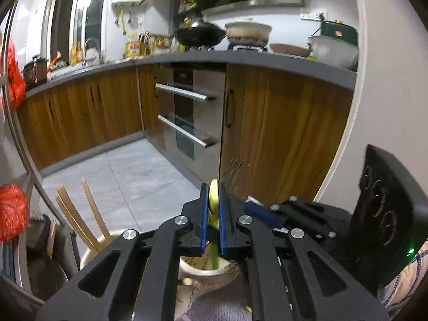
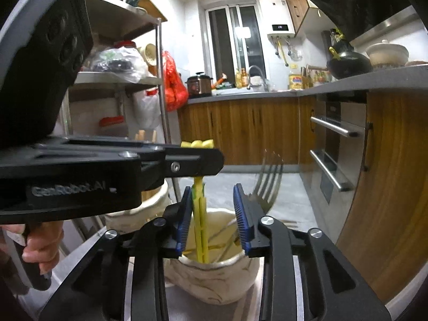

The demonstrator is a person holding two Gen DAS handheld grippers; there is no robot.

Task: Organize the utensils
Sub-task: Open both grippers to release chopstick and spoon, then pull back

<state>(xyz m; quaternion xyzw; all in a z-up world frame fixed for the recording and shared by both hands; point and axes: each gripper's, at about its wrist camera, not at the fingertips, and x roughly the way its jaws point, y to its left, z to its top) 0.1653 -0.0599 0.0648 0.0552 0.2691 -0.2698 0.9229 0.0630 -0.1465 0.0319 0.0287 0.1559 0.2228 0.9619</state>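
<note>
Lettering "GenRobot.AI" marks the left gripper (image 2: 203, 160), clamped on a yellow utensil (image 2: 200, 224); right gripper (image 2: 214, 219) stands parted.

We see a steel tabletop (image 2: 128, 275) carrying a cream ceramic jar (image 2: 214, 281); a second cream jar (image 2: 139, 214) stands just beside it.

My grippers (image 2: 212, 214) are black linkage arms, silver pivot screws, ribbed blue pads (image 2: 242, 219), GenRobot.AI lettering on the side.

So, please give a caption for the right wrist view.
Left gripper holds yellow utensil over pot; right gripper open.
</note>
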